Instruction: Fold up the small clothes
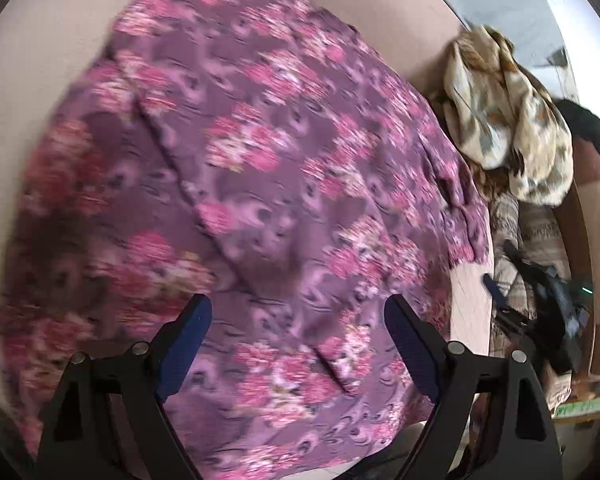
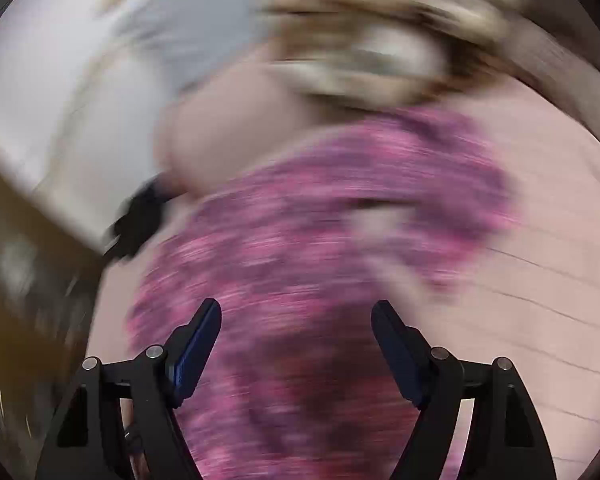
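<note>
No text, label, brand or number can be read in either view. At the right edge of the left wrist view a pale fabric [image 1: 544,230] bears dark marks, too blurred to tell whether they are lettering.

R wrist view smeared; purple garment [image 2: 320,240] pattern unreadable.

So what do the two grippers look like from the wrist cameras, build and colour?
Both match. The left gripper and the right gripper each have two matte black angular fingers on black linkage arms with round silver pivot pins. The inner faces of the jaws carry dark blue pads. No cables or markings show, and no sleeve can be made out.
</note>
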{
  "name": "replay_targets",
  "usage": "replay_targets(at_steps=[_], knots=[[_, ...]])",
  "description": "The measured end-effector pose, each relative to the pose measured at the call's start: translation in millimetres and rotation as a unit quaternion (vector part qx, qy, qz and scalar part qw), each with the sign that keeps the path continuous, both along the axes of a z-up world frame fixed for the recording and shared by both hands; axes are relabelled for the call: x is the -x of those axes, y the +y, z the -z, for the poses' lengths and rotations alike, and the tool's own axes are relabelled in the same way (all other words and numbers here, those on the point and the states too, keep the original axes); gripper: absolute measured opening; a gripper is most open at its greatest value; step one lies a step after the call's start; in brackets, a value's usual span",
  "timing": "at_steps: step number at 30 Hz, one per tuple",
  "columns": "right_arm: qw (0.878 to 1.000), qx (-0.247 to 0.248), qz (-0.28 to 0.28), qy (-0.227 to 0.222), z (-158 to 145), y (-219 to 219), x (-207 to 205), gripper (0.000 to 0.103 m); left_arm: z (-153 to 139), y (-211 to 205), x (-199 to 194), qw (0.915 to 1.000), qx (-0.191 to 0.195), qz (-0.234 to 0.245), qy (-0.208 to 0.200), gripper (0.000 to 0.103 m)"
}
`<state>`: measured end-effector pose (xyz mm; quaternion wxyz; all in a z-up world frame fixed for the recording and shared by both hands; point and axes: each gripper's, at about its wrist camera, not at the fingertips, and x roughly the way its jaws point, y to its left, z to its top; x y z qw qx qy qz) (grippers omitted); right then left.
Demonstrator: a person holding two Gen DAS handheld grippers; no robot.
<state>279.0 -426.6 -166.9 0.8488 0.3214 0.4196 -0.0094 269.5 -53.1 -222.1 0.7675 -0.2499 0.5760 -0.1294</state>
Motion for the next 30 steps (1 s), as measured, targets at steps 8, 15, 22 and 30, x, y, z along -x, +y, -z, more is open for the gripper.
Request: replay_targets(at_steps=[8, 15, 22, 30], knots=[[0.997, -0.021, 0.056, 0.049, 65.7, -72.3, -51.9, 0.012, -13.4, -23.4, -0.1, 0.9986, -0.030, 0.039, -0.021, 0.087], [0.996, 0.035, 0.005, -0.080, -67.7, -1.9, -34.4, 0.012, -35.5, 20.6, 3.8, 0.9992, -0.024, -0.003, -0.031, 0.087], [0.965, -0.015, -0.225, -0.134, -99.4, 143.2, -23.3, 0.012, -43.7, 90.5, 19.5, 0.9961, -0.023, -0.078, -0.035, 0.087], [0.945, -0.048, -0.318, 0.056, 57.4, 233.6, -18.5, 0.025, -19.3, 123.3, 15.9, 0.9937, -0.035, -0.106, -0.004, 0.087]])
